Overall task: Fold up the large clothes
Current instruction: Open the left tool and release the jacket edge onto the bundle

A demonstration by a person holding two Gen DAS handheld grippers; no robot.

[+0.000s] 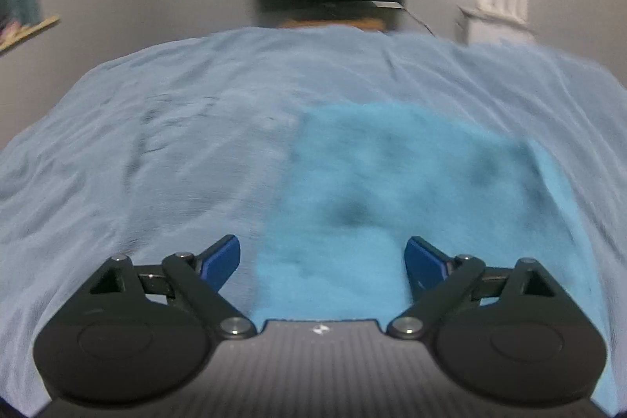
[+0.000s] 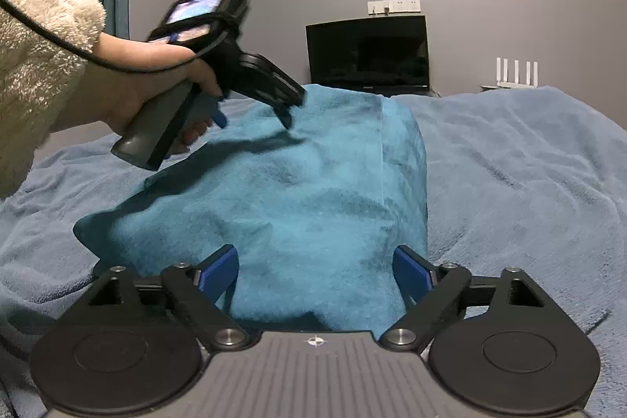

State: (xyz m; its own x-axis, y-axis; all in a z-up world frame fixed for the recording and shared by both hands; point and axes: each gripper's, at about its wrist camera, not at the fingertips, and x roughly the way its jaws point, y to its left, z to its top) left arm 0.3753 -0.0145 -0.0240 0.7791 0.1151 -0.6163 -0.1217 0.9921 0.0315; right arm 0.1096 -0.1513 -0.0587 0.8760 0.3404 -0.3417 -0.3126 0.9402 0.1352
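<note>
Two grippers, mine: left gripper and right gripper spread wide, empty; teal garment ahead; pinch matching corners evenly.

No words, brand names or numbers can be read in either view. The only mark is a small white emblem on each gripper's grey ribbed body, a cross-like sign without letters; the lit screen atop the other handheld gripper is too blurred to read.

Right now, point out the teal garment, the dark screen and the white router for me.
teal garment [image 2: 313, 190], right wrist view, middle of its top layer.
dark screen [image 2: 366, 53], right wrist view, centre of the panel.
white router [image 2: 516, 75], right wrist view, its middle antenna.
</note>
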